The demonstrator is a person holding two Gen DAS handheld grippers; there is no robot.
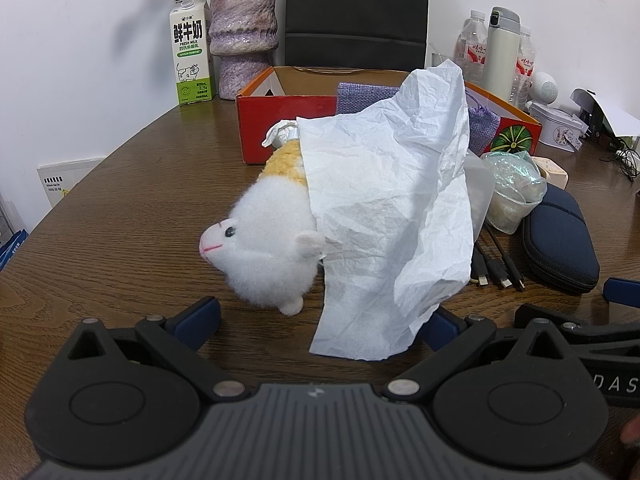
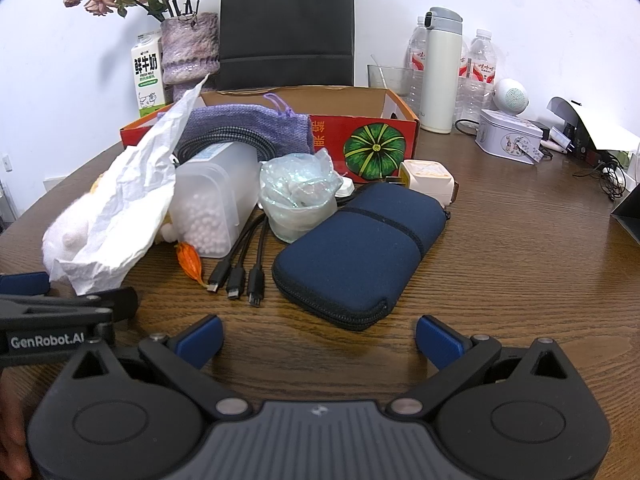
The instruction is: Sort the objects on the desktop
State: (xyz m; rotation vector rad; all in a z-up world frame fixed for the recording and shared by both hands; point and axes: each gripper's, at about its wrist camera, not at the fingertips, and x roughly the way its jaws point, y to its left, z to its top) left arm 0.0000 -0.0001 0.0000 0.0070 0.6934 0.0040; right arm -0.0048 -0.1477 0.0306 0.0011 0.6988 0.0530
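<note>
A white and yellow plush animal (image 1: 264, 248) lies on the wooden table (image 1: 120, 216), half covered by a crumpled white paper (image 1: 384, 208). My left gripper (image 1: 320, 320) is open just in front of them; the paper's lower edge hangs over its right finger. In the right wrist view a navy zip case (image 2: 356, 252) lies straight ahead of my open, empty right gripper (image 2: 320, 340). Left of the case are black cables (image 2: 240, 276), a plastic cup with wrap (image 2: 298, 200), a clear box of white beads (image 2: 212, 208) and the paper (image 2: 128, 200). A red cardboard box (image 2: 368, 140) holds a purple pouch (image 2: 256, 124).
At the back stand a milk carton (image 1: 191, 52), a purple vase (image 1: 243, 36), a black chair (image 1: 356, 12), water bottles (image 2: 478, 76), a white flask (image 2: 442, 76) and a tin (image 2: 510, 136). A white charger (image 2: 428, 180) lies behind the case. Wires lie at the right edge (image 2: 608, 176).
</note>
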